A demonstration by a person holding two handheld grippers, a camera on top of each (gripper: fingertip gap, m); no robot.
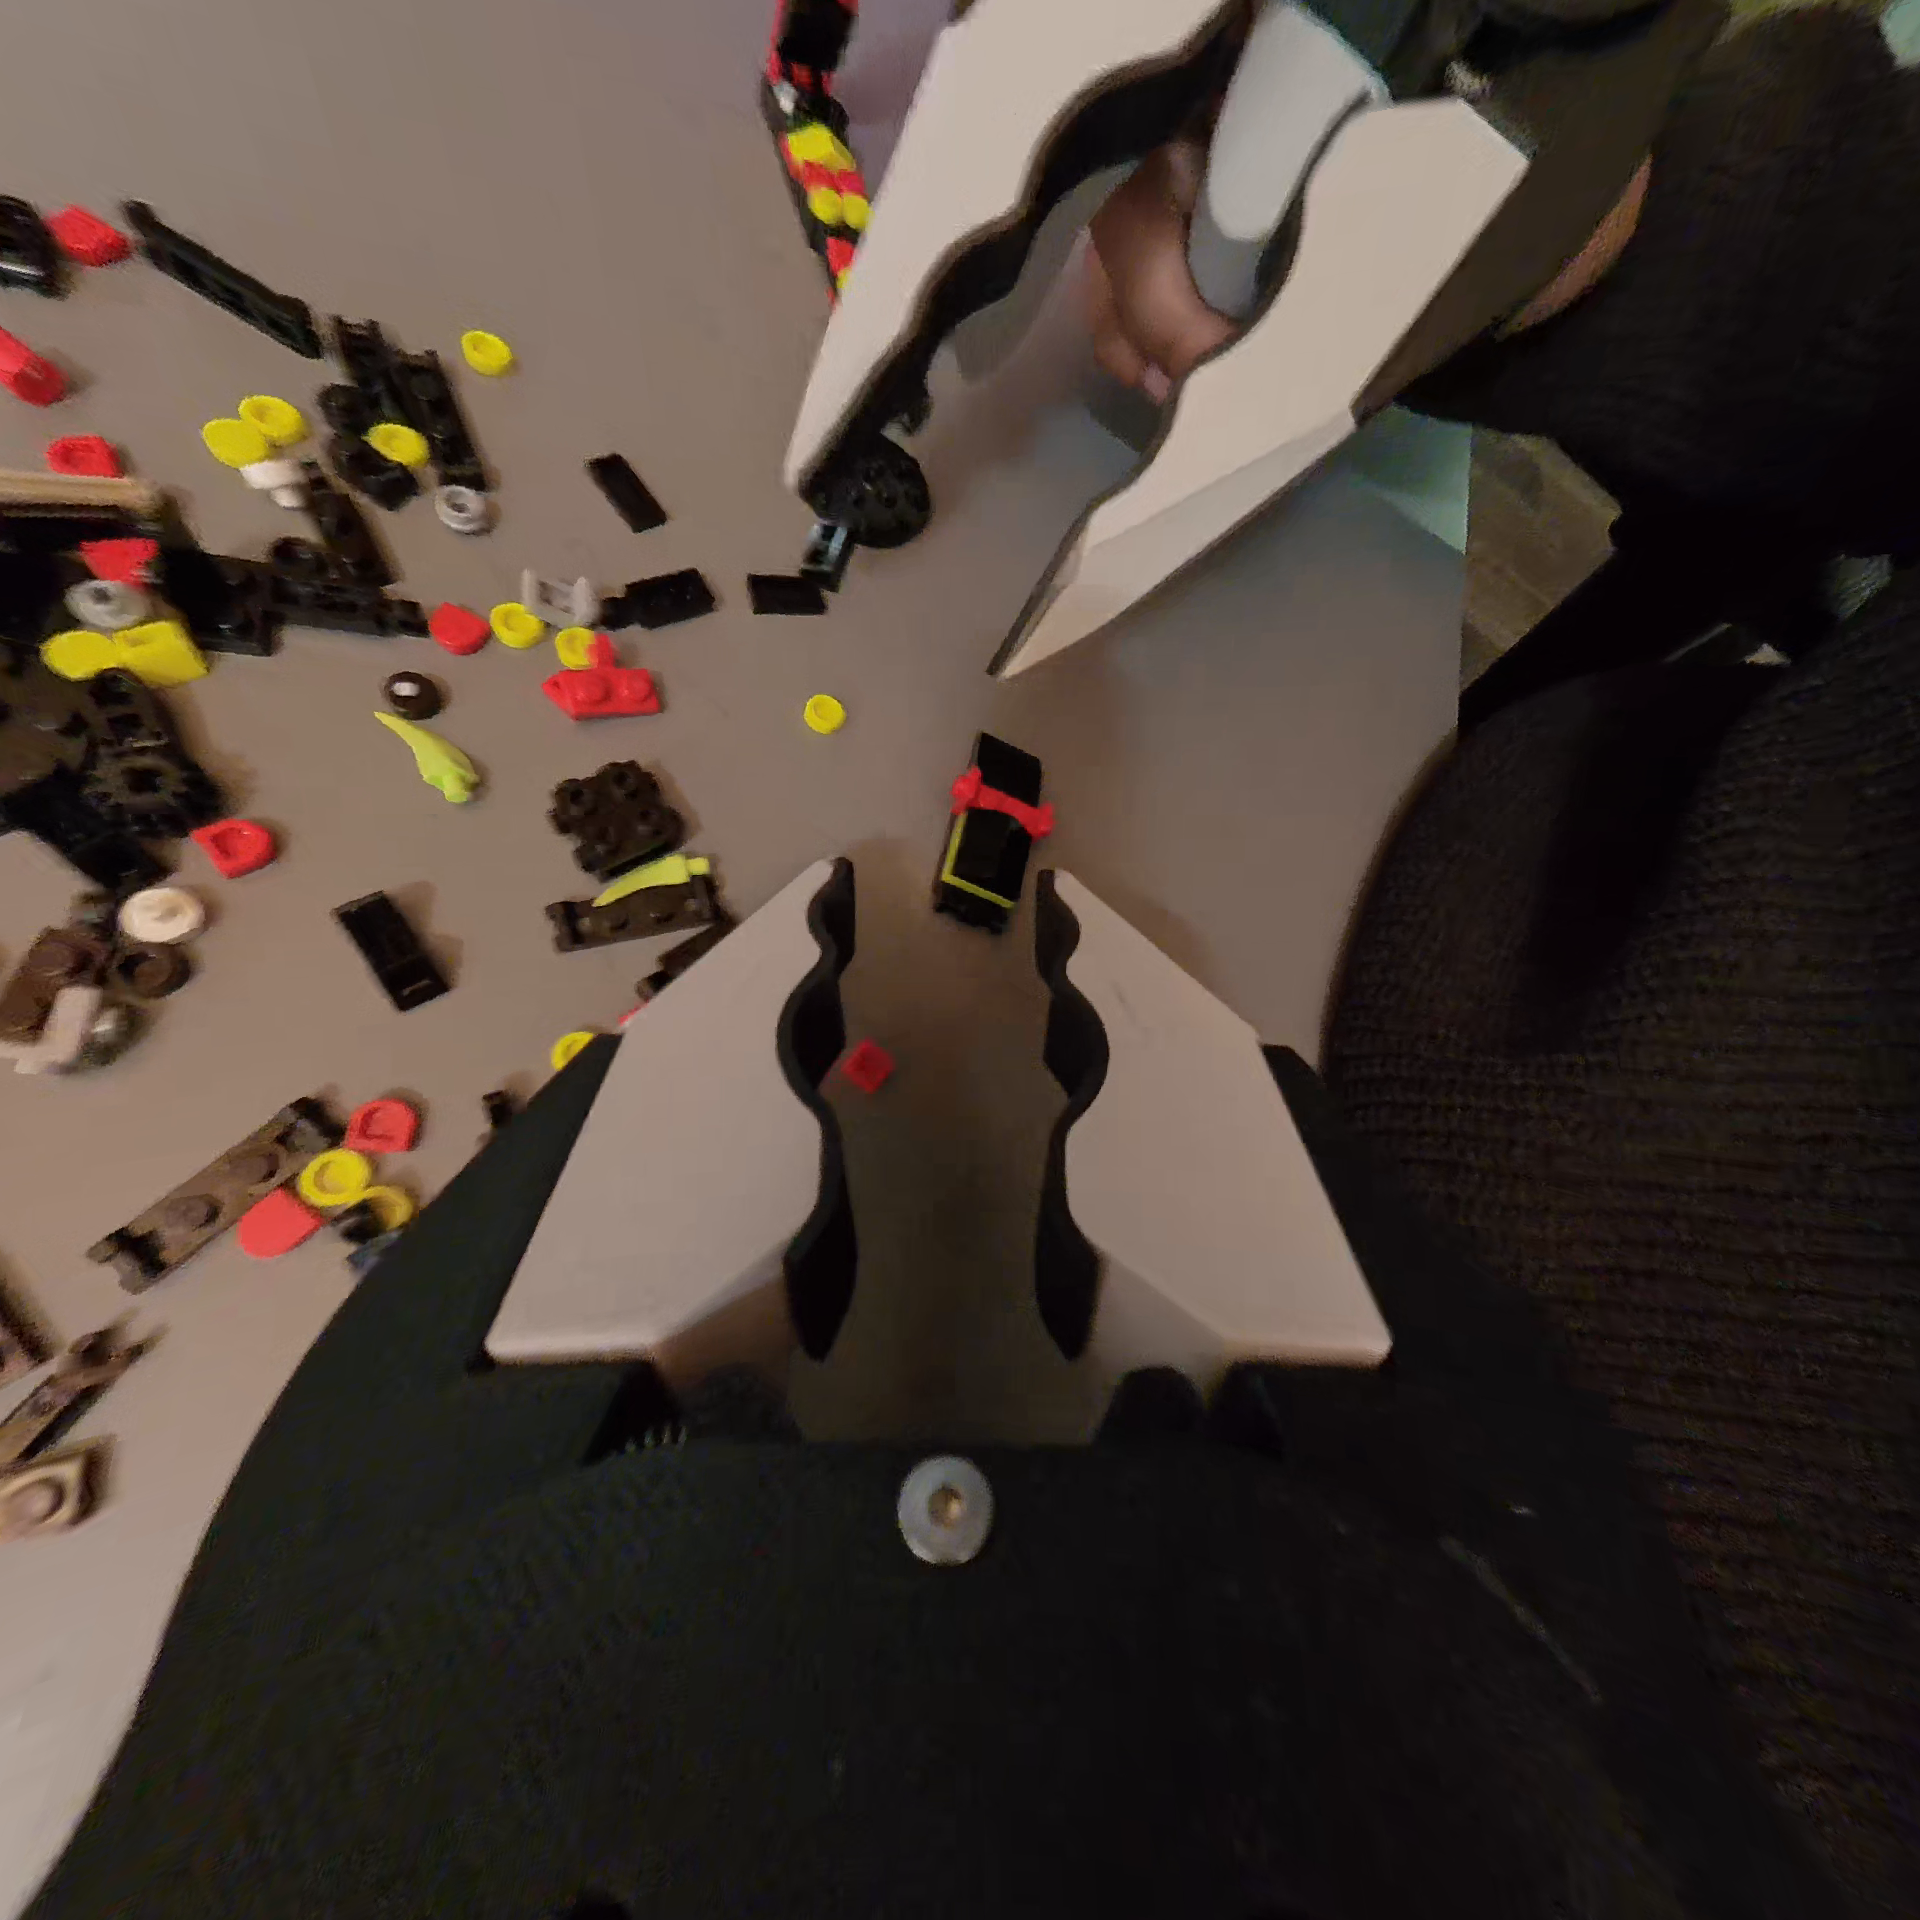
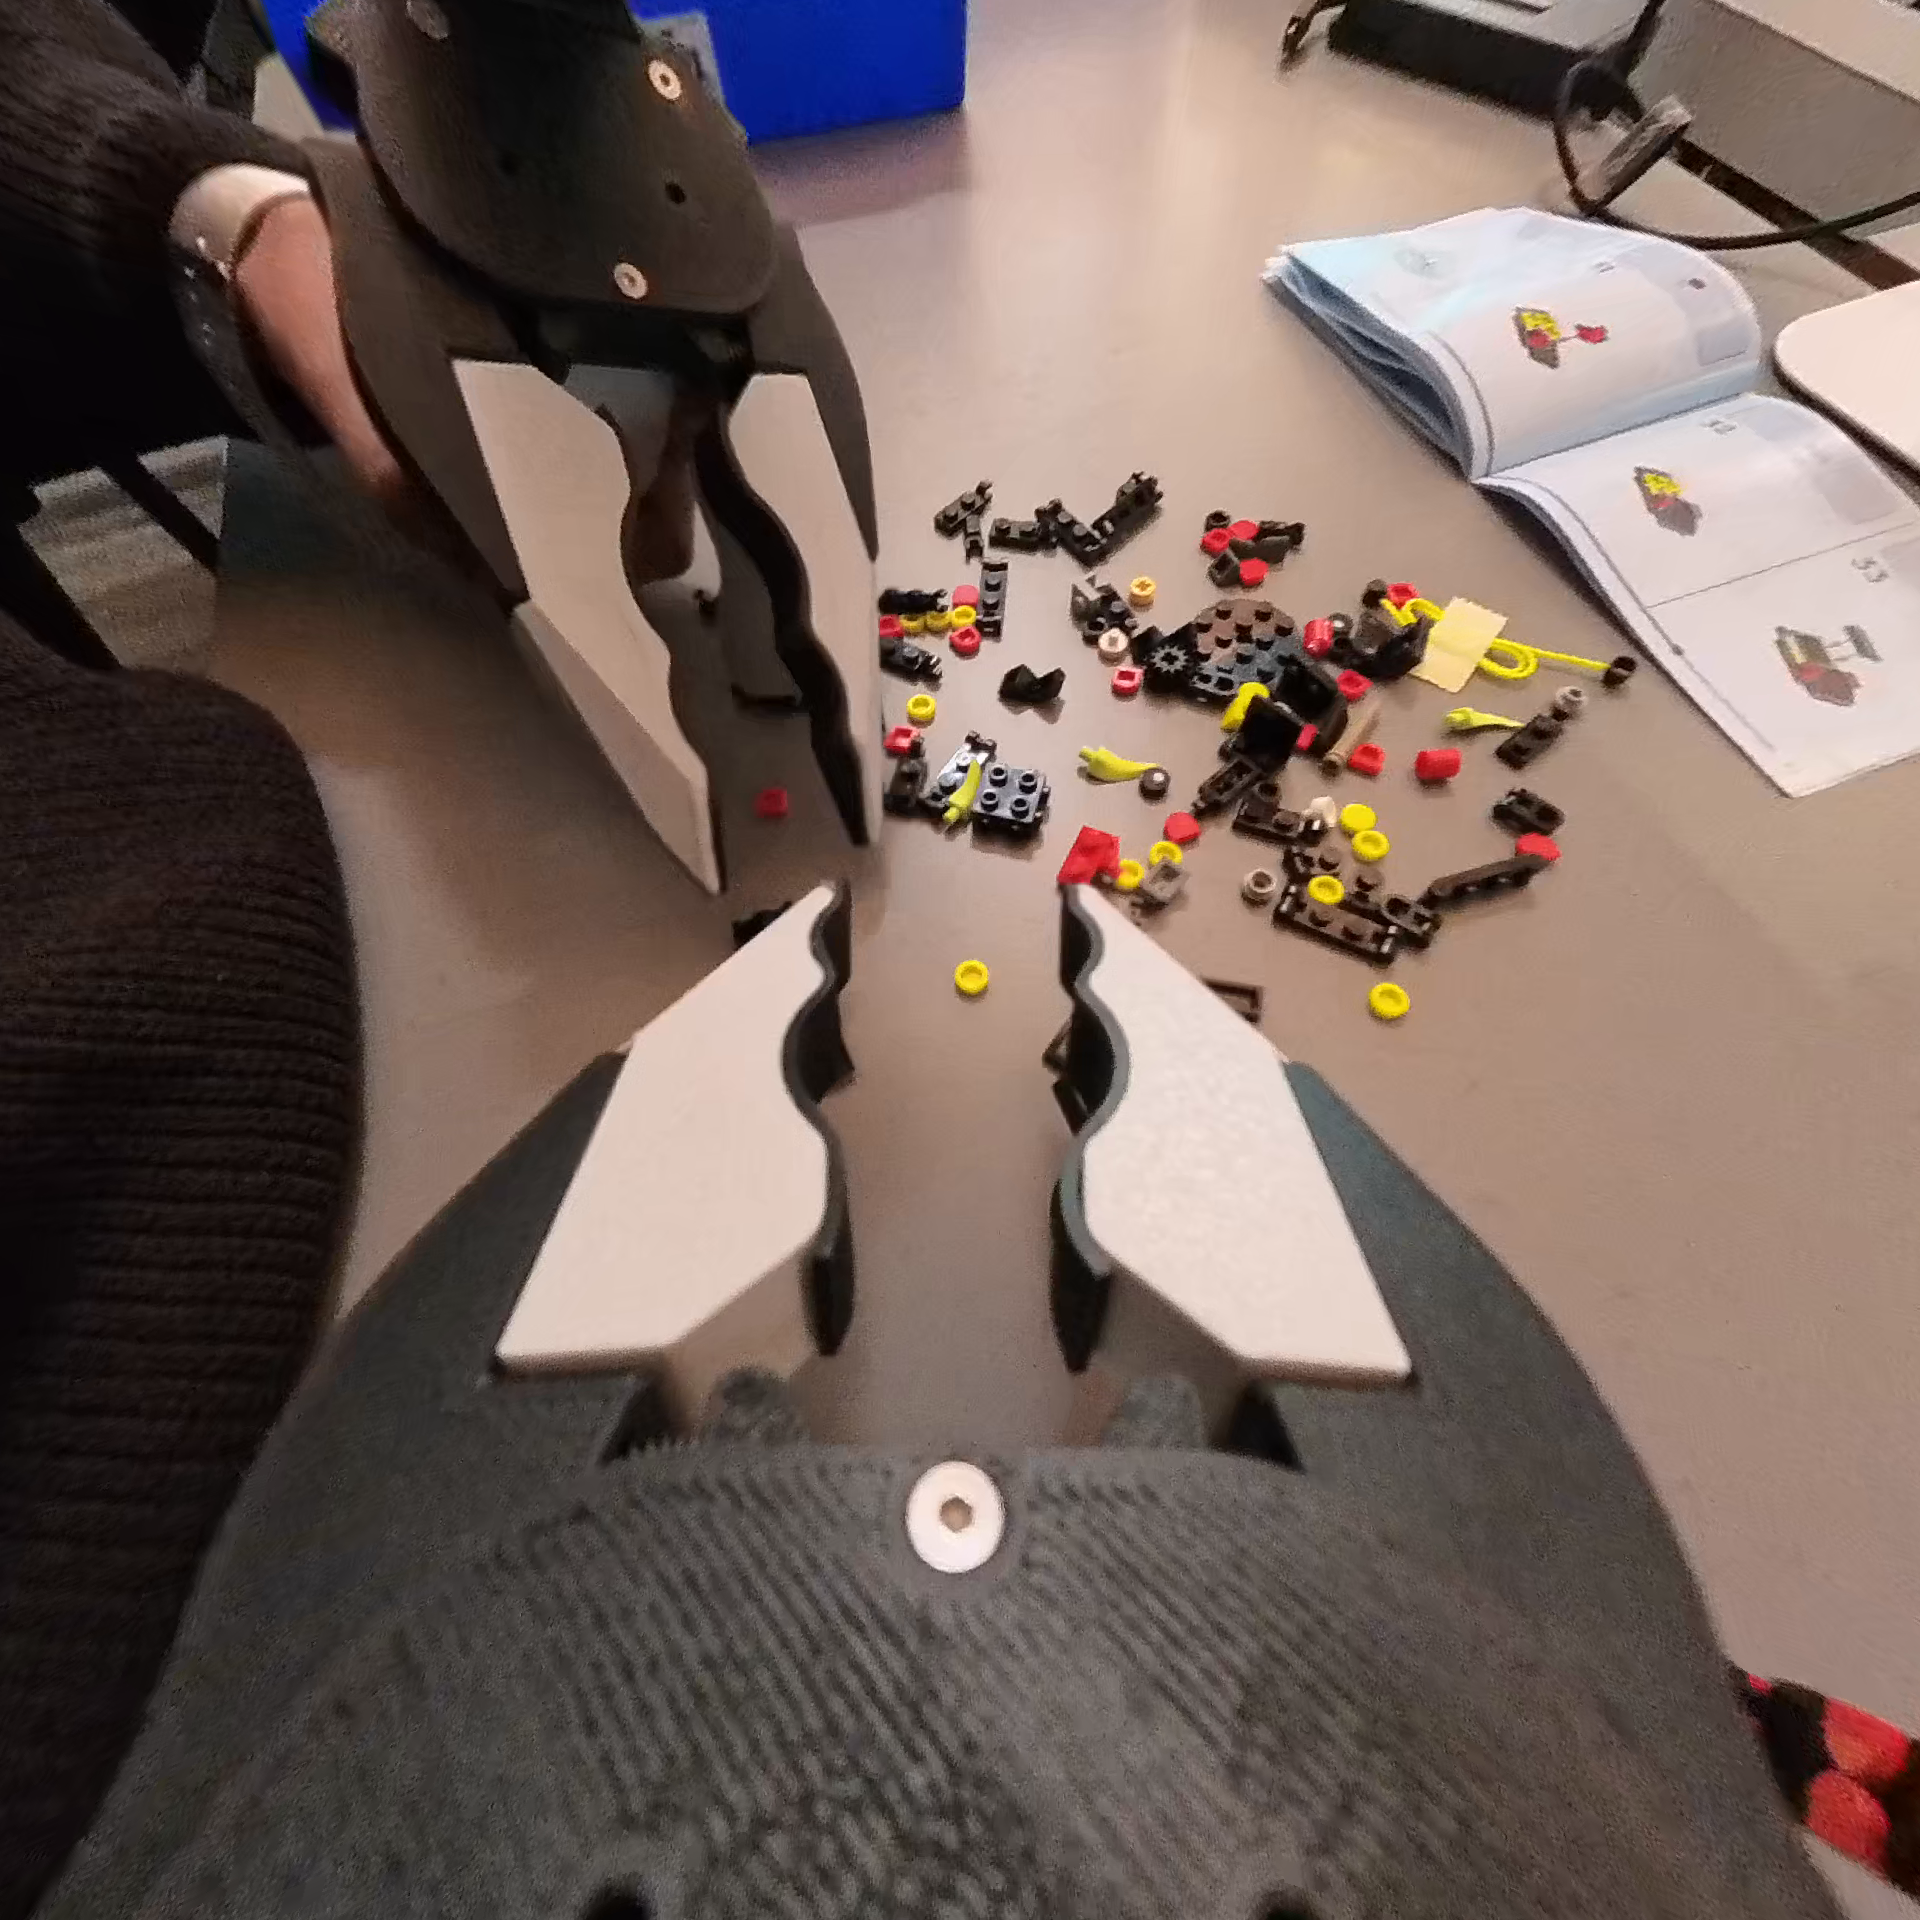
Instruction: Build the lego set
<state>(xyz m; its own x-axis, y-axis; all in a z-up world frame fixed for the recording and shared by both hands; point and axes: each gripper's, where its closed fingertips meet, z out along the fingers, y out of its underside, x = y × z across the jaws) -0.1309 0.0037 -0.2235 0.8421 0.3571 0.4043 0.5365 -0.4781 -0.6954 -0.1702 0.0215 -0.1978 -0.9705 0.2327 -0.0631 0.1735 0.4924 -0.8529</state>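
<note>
**Lego pieces scattered on the table, both grippers spread and empty**

Lego pieces [image 2: 1226,707] lie loose across the grey table [image 2: 1039,312], mostly black plates mixed with small red and yellow round studs, a few lime-green curved bits and a thin yellow cord. An open instruction booklet [image 2: 1621,457] rests to the far side of the pile, well apart from both tools.

The left gripper [image 1: 940,883] hovers over the table near its edge with its jaws spread and nothing between them. Just beyond its fingertips sits a small black sub-assembly [image 1: 992,847] with a red cross-piece and a lime-edged face. A tiny red stud [image 1: 868,1067] lies on the table in the gap between the fingers.

The right gripper [image 2: 951,904] is likewise spread, holding nothing; a yellow round stud [image 2: 971,978] lies on the table just past its tips. In the left wrist view a black wheel-like piece [image 1: 873,494] shows beside one right fingertip, though contact cannot be judged. A long red, black and yellow built strip [image 1: 821,156] lies farther off.
</note>
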